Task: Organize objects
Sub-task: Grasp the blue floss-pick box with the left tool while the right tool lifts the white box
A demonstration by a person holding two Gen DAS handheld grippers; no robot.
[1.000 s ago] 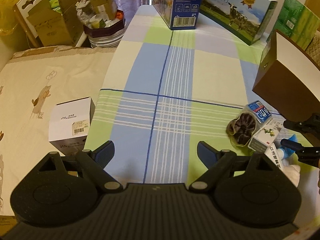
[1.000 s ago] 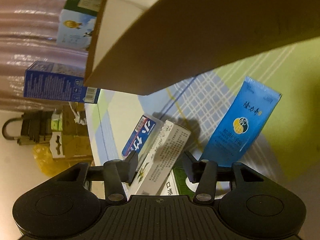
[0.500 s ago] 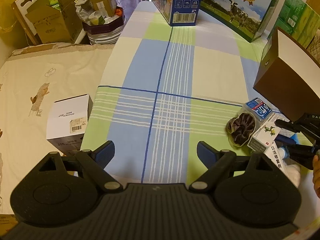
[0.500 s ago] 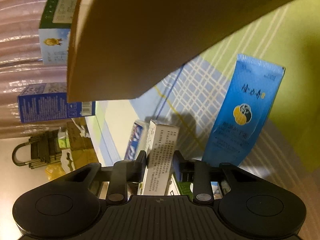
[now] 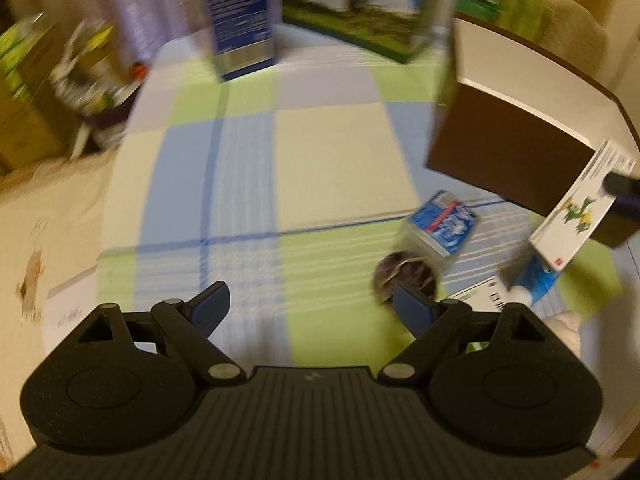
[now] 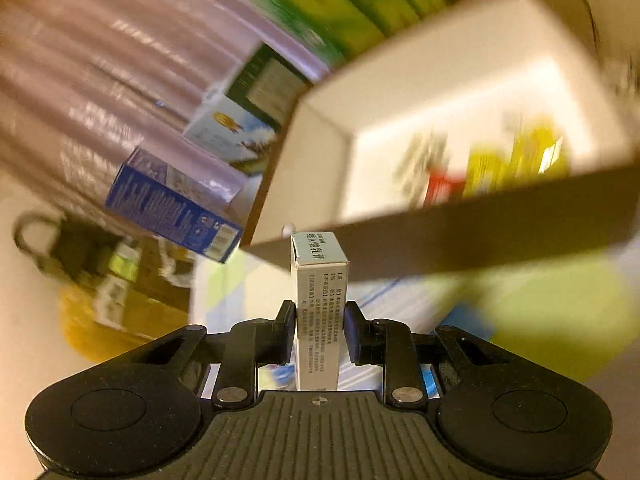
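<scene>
Two grippers: the right gripper clamps a white carton before the brown storage box; the left gripper gapes empty, well apart from that box.

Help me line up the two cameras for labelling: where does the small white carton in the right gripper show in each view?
Left wrist: white carton at right edge, raised beside the brown storage box.
Right wrist: centre, clamped in the right gripper.
Shared landmark: the blue carton.
</scene>
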